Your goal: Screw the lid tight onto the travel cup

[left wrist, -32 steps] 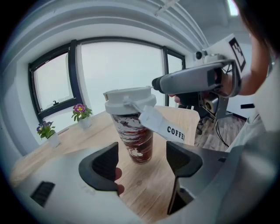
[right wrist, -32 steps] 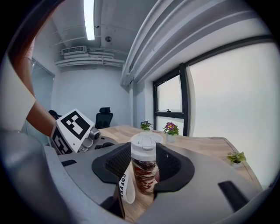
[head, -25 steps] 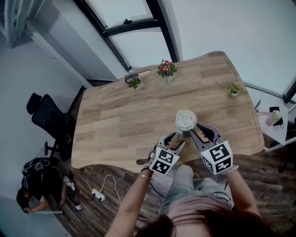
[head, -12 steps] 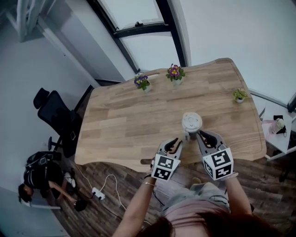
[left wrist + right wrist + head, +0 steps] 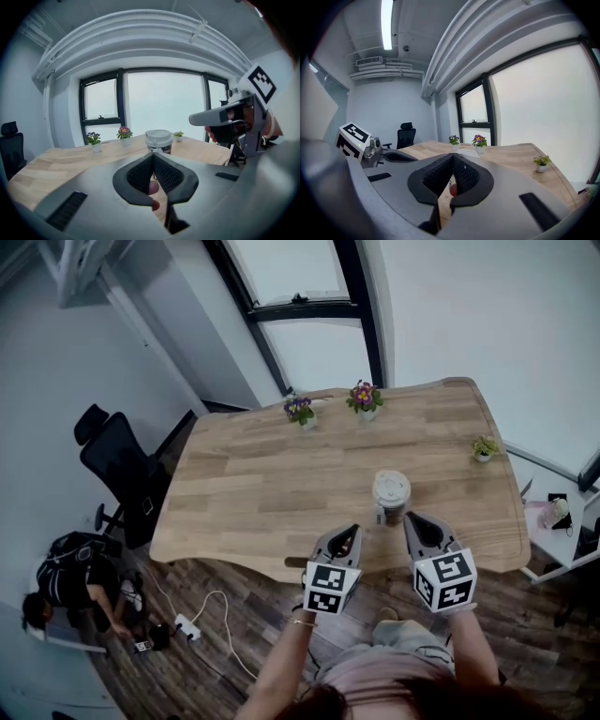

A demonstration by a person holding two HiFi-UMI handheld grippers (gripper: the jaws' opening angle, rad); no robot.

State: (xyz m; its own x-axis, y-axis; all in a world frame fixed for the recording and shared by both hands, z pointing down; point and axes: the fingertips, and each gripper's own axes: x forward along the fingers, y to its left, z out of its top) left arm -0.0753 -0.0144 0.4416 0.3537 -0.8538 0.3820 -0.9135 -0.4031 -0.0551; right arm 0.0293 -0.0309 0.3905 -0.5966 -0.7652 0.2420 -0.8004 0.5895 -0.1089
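A travel cup (image 5: pixel 390 495) with its pale lid on stands upright near the front edge of the wooden table (image 5: pixel 262 484). My left gripper (image 5: pixel 350 532) is short of the cup and to its left. My right gripper (image 5: pixel 412 520) is just right of the cup's base. Neither touches the cup. Both pairs of jaws have just closed, and nothing is between them. In the left gripper view the cup (image 5: pixel 158 140) stands beyond the shut left gripper (image 5: pixel 153 155). In the right gripper view the shut right gripper (image 5: pixel 453 156) hides most of the cup.
Two flower pots (image 5: pixel 300 411) (image 5: pixel 364 397) stand at the table's far edge and a small green plant (image 5: pixel 484 448) at its right. An office chair (image 5: pixel 117 470) is left of the table. A person (image 5: pixel 66 592) crouches on the floor by cables. A side table (image 5: pixel 553 512) stands at right.
Both grippers have drawn back from the cup toward the table's front edge and risen. Their jaws have gone from open around the cup to shut. The cup stands free.
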